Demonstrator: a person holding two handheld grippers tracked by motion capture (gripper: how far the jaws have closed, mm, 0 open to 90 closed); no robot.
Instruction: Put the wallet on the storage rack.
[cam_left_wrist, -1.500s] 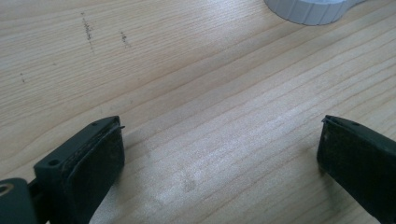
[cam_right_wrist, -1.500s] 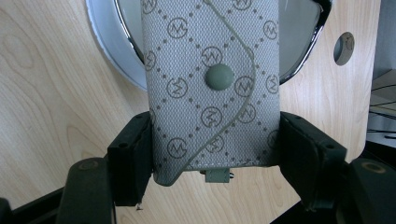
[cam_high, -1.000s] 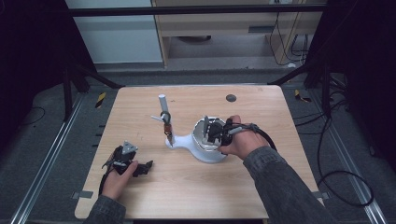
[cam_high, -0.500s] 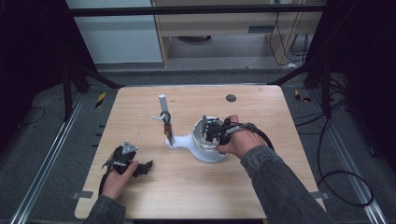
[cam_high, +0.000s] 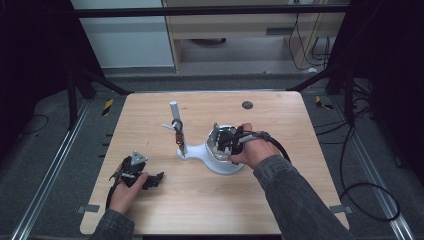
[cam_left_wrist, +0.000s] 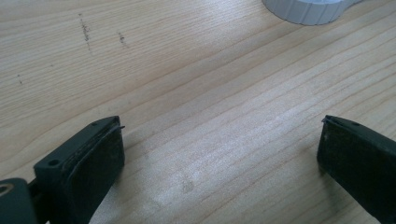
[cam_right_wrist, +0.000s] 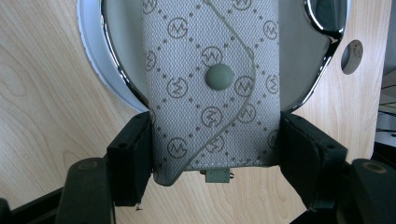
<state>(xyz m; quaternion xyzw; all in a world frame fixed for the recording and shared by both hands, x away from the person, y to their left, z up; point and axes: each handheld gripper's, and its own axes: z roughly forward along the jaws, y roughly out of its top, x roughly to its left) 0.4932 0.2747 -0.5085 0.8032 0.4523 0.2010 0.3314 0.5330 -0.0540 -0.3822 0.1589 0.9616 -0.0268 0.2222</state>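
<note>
Grey monogram pouch (cam_right_wrist: 212, 88), snap closed, over white dish (cam_right_wrist: 91, 51).

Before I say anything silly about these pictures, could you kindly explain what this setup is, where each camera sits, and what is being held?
There is no robot here: a person sits at a wooden table and holds a hand-operated gripper with two black jaws in each hand. The wide picture comes from a fixed camera above, looking down on the table. The other two come from small cameras riding on the grippers, looking along their jaws.

The left gripper rests near the table's front edge with its jaws wide apart and nothing but bare wood between them. The right gripper is shut on a grey patterned pouch with a snap button, holding it over the round dish of a white stand. That stand also has an upright post. A small dark disc lies farther back.
</note>
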